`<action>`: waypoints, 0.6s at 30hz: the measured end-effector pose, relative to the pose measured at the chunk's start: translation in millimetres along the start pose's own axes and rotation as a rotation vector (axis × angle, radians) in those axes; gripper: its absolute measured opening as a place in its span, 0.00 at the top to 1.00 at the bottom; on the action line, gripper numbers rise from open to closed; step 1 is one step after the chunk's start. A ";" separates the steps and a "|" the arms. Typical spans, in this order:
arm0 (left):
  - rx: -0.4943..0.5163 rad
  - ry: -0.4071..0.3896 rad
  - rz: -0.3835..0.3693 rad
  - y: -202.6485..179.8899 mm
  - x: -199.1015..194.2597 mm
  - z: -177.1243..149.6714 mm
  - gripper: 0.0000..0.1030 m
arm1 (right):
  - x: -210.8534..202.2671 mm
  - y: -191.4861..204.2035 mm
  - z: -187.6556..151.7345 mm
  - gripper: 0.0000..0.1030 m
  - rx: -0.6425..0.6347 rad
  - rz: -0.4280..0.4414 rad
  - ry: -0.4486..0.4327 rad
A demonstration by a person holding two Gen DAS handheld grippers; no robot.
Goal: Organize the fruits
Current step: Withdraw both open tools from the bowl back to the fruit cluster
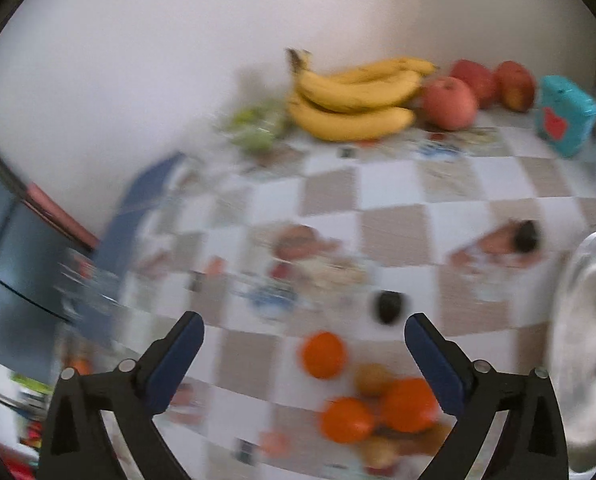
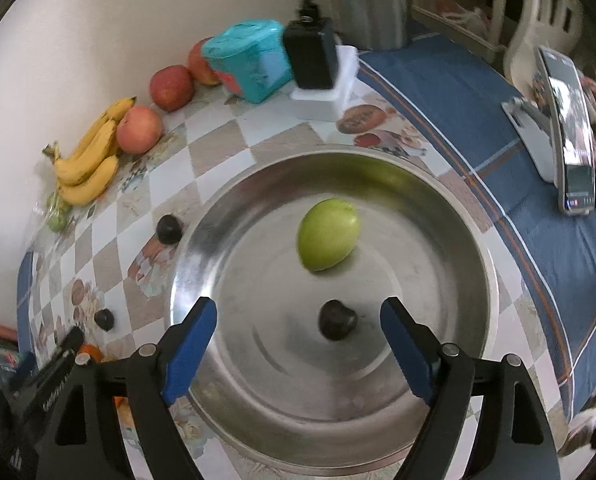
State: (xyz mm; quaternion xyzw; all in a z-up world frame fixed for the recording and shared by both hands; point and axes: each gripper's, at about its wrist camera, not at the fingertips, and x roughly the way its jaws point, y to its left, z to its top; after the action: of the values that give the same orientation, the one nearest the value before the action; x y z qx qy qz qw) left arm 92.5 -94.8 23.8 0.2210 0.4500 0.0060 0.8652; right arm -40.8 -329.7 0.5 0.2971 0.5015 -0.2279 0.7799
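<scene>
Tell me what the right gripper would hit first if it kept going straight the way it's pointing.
Probably the small dark fruit lying in the steel bowl, between the open right gripper fingers; depth is hard to judge.

— What carries everything?
— A table (image 2: 226,140) under a chequered cloth of white and beige squares with printed fruit pictures; a blue border runs along its right side in the right wrist view.
— And what lies on it?
— At upper left, against the wall, a bunch of bananas (image 2: 88,164), three red apples (image 2: 139,129) and a teal box (image 2: 250,60). Beside the box, a white block (image 2: 325,98). A steel tray (image 2: 377,392) fills the frame's middle. Left of its rim, two dark fruits (image 2: 169,229) sit on the cloth.
— Anything nearer?
— In the left wrist view, blurred oranges (image 1: 323,355) lie at lower centre.
</scene>
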 end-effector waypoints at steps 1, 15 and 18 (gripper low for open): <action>0.001 -0.007 0.031 7.1 2.2 0.3 0.01 | -1.0 3.8 -0.5 0.18 -0.016 0.005 -0.003; -0.102 0.057 0.055 67.8 8.5 -18.2 0.01 | -10.4 58.3 -20.1 0.08 -0.188 0.058 -0.019; -0.127 0.067 0.049 81.4 9.9 -25.0 0.01 | -9.8 73.7 -28.3 0.08 -0.237 0.070 -0.007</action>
State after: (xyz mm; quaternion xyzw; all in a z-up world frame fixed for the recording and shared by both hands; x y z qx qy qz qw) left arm 94.1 -9.9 35.2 0.1765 0.4719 0.0631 0.8615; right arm -14.8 -256.6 17.7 0.2195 0.5112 -0.1407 0.8190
